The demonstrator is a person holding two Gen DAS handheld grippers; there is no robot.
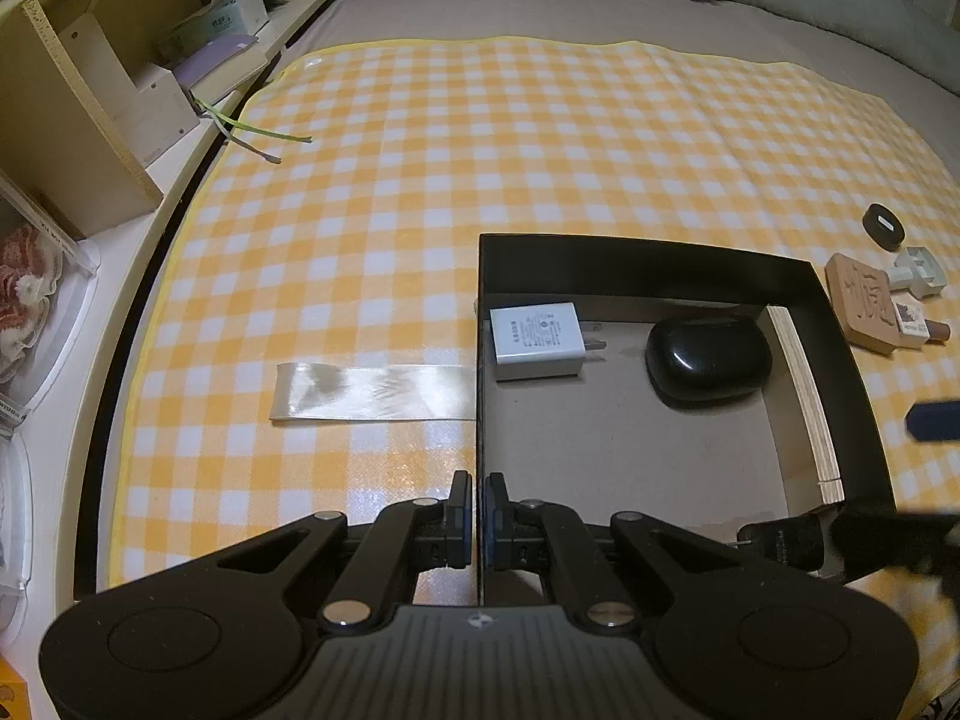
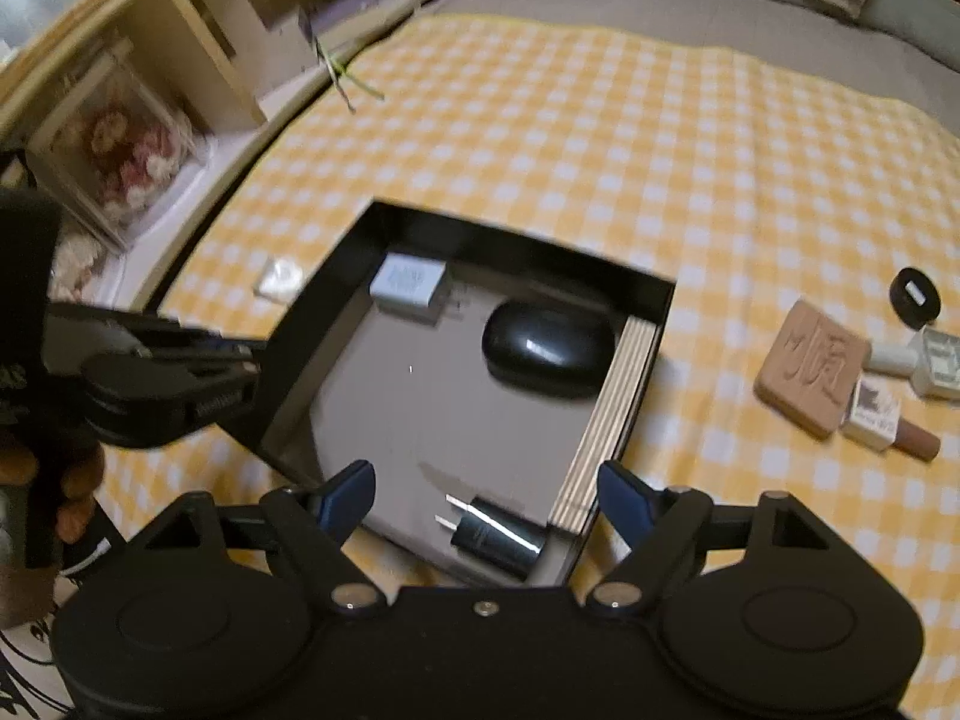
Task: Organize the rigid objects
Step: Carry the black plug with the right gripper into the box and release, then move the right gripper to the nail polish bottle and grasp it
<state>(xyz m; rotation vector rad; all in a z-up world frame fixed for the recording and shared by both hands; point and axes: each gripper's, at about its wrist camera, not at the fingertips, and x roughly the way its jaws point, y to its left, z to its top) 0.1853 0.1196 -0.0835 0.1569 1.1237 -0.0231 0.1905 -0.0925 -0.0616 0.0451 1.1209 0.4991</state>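
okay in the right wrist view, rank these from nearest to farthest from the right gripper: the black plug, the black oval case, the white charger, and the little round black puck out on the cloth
From the right gripper:
1. black plug, just ahead in the box's near corner
2. black oval case, mid-box, right side
3. white charger, far left corner of the box
4. round black puck, out on the checkered cloth, far right

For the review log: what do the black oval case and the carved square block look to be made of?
Black oval case: most likely hard plastic with a glossy finish, given the sharp white highlights on its smooth, rounded top. Carved square block: probably wood, though moulded material is possible; it is matte tan, with characters cut in relief.
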